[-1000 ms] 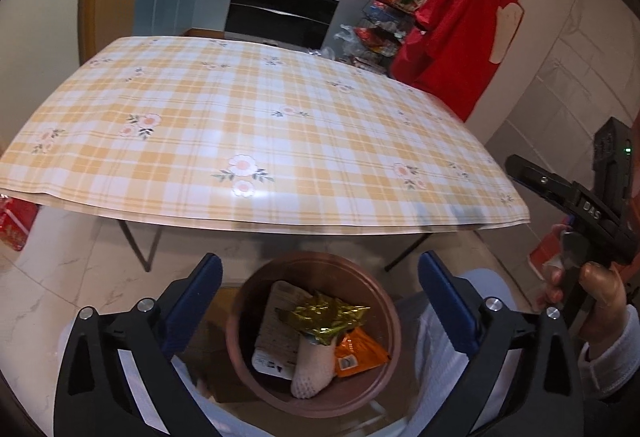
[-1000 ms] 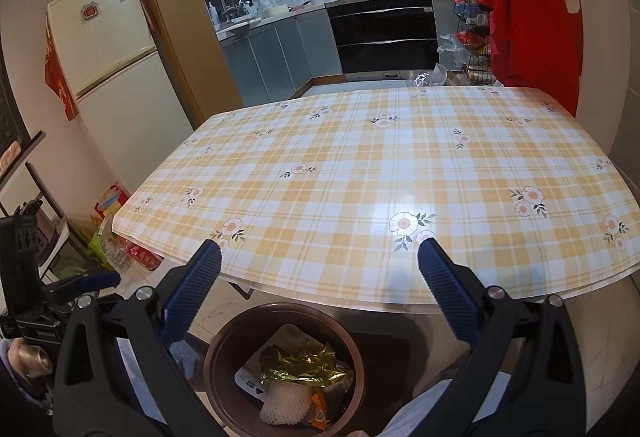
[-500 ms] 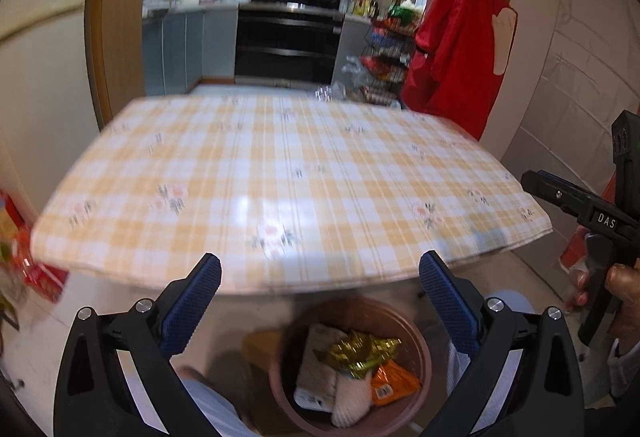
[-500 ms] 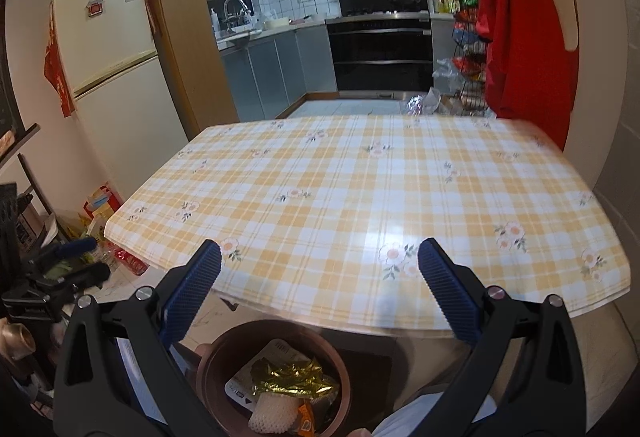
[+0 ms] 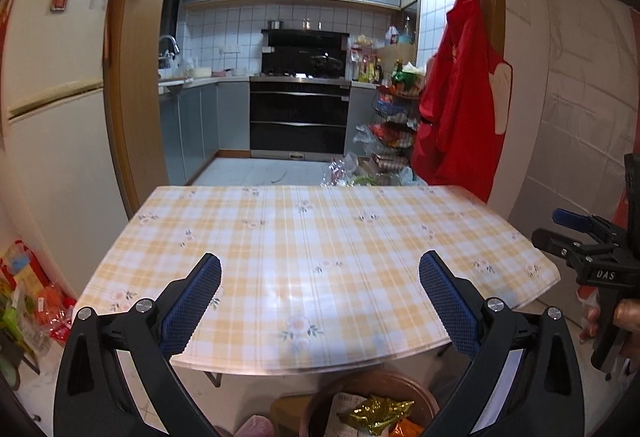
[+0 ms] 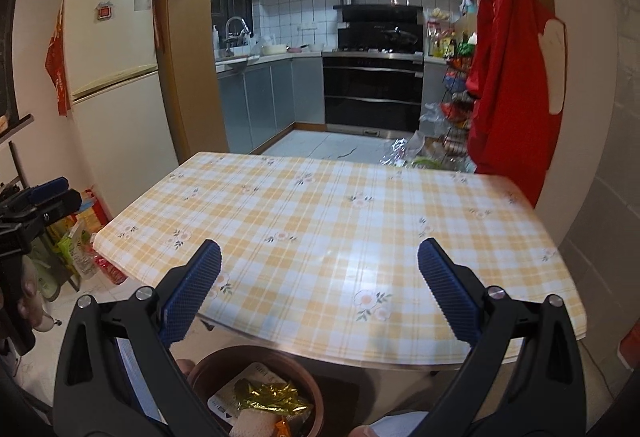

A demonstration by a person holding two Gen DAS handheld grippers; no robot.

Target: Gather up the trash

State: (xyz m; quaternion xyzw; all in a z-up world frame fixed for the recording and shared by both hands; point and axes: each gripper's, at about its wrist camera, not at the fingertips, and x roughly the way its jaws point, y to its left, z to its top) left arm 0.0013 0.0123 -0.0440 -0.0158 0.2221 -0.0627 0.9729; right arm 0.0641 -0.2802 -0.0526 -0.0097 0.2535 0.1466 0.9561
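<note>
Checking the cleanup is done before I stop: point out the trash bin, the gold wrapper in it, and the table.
trash bin (image 6: 316,403): right wrist view, brown rim on its right side.
gold wrapper (image 6: 272,397): right wrist view, middle of the crinkled foil.
table (image 6: 320,237): right wrist view, bare checked cloth on top.

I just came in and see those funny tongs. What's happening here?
A person holds two tongs, left tongs and right tongs, both open and empty above the checked table, which looks bare. The trash, a gold wrapper among it, already sits in the brown bin below the table's edge.
</note>
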